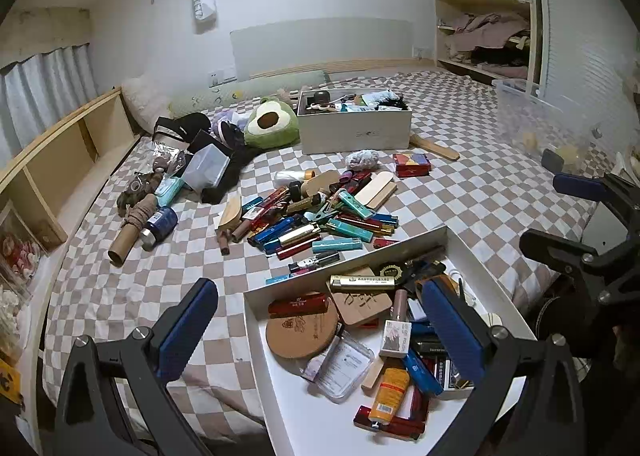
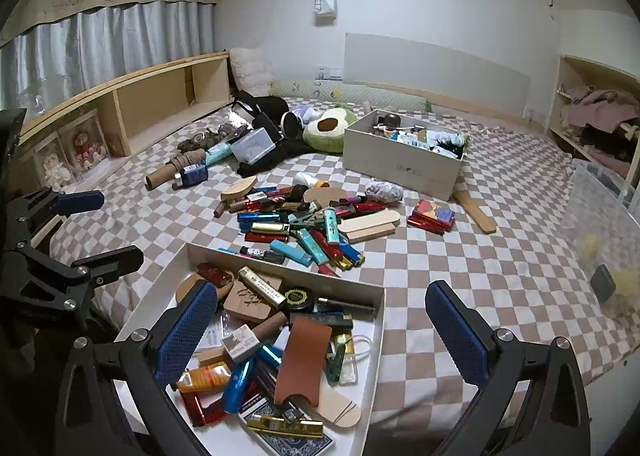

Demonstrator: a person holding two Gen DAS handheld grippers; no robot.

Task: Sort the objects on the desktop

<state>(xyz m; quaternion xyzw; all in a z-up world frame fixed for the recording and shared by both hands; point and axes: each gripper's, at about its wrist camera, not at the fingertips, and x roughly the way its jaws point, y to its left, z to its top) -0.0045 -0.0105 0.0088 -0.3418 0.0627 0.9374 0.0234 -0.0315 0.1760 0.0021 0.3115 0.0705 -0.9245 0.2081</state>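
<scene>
A pile of lighters, wooden sticks and small items (image 1: 320, 215) lies mid-bed on the checkered cover; it also shows in the right wrist view (image 2: 308, 223). A white tray (image 1: 280, 384) (image 2: 378, 320) at the near edge holds sorted items: a round cork coaster (image 1: 302, 330), a gold lighter (image 1: 362, 283), an orange tube (image 2: 204, 376) and a brown leather sleeve (image 2: 304, 356). My left gripper (image 1: 320, 332) is open and empty above the tray. My right gripper (image 2: 320, 336) is open and empty over the tray's right side. Each gripper shows in the other's view (image 1: 560, 211) (image 2: 100, 228).
A white box (image 1: 356, 129) (image 2: 404, 165) full of items stands behind the pile, next to an avocado plush (image 1: 272, 121). A cardboard tube (image 1: 128, 236), blue bottle (image 1: 160, 225) and clutter lie at left. A clear plastic bin (image 1: 532, 119) (image 2: 600, 223) stands right. A wooden shelf (image 2: 140, 107) runs along the left.
</scene>
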